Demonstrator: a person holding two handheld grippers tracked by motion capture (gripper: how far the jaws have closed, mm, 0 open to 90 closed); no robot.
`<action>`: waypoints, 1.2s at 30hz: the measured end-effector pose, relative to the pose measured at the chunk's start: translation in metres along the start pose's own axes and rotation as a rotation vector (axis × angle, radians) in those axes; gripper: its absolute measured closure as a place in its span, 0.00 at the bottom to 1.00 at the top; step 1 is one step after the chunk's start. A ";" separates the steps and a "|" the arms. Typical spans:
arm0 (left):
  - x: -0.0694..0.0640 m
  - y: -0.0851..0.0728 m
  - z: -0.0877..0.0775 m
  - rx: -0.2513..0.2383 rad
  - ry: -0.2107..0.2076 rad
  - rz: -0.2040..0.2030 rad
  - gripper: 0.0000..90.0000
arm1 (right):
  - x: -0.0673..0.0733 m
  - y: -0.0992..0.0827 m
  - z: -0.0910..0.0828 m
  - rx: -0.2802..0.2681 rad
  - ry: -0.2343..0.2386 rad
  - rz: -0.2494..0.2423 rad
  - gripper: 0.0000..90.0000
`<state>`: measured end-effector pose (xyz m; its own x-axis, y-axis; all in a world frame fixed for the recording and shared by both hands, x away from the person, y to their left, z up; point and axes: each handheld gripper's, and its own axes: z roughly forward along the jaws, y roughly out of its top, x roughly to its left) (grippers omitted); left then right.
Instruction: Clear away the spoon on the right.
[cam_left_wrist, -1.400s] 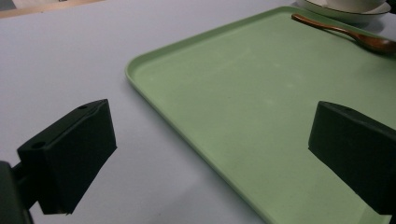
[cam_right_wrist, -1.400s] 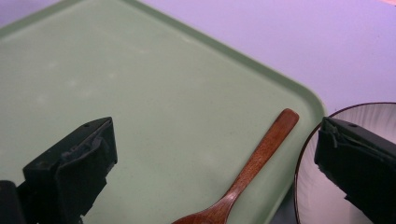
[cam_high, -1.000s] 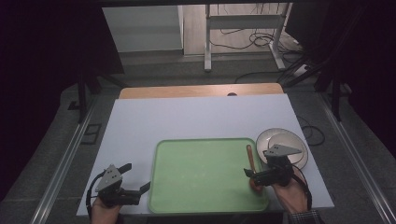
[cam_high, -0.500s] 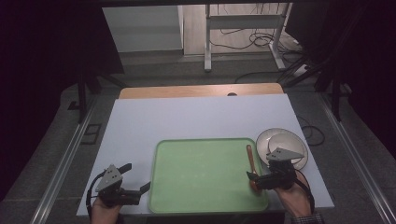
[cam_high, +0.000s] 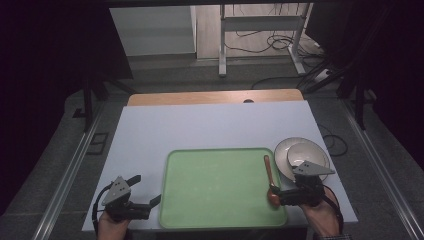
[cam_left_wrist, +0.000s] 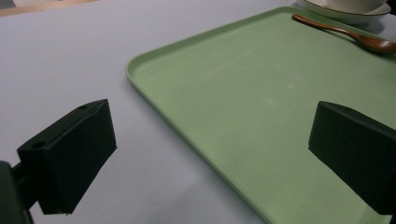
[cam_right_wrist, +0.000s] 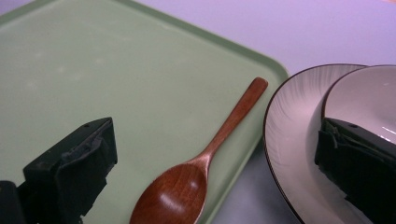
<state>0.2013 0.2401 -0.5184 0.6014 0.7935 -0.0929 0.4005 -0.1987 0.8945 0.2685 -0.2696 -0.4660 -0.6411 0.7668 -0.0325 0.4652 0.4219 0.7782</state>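
A green tray (cam_high: 220, 185) lies near the table's front edge. Along its right side rests a brown wooden spoon (cam_high: 269, 175), handle pointing away from me. My right gripper (cam_high: 283, 194) sits open by the spoon's bowl end. In the right gripper view the spoon (cam_right_wrist: 224, 135) lies on the tray (cam_right_wrist: 116, 70) between the open jaws of that gripper (cam_right_wrist: 215, 177), untouched. My left gripper (cam_high: 146, 191) rests open on the white table just left of the tray. In the left gripper view its jaws (cam_left_wrist: 212, 154) straddle the tray's near-left edge (cam_left_wrist: 154, 88), with the spoon (cam_left_wrist: 345, 33) far off.
A white plate (cam_high: 281, 150) holding a white bowl (cam_high: 307, 152) stands right of the tray, close beside my right gripper; the right jaw overlaps the bowl (cam_right_wrist: 359, 98) and plate (cam_right_wrist: 294, 121). The white tabletop (cam_high: 200, 125) stretches behind the tray. Cables and a stand lie on the floor beyond.
My right gripper has drawn back a little toward the front right. The spoon, tray and left gripper have not moved.
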 end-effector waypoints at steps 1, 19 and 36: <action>0.000 0.000 0.000 -0.001 -0.001 -0.001 0.01 | 0.000 -0.001 -0.001 -0.002 -0.002 -0.001 0.00; 0.000 0.000 0.000 0.001 -0.010 0.000 0.00 | -0.008 -0.016 -0.022 -0.019 -0.040 0.033 0.00; 0.000 0.000 0.001 0.007 -0.008 0.002 0.00 | -0.017 -0.039 -0.042 -0.026 -0.096 0.067 0.00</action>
<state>0.2015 0.2396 -0.5186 0.6076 0.7886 -0.0950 0.4044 -0.2041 0.8915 0.2361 -0.3191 -0.4694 -0.5474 0.8360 -0.0391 0.4882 0.3570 0.7964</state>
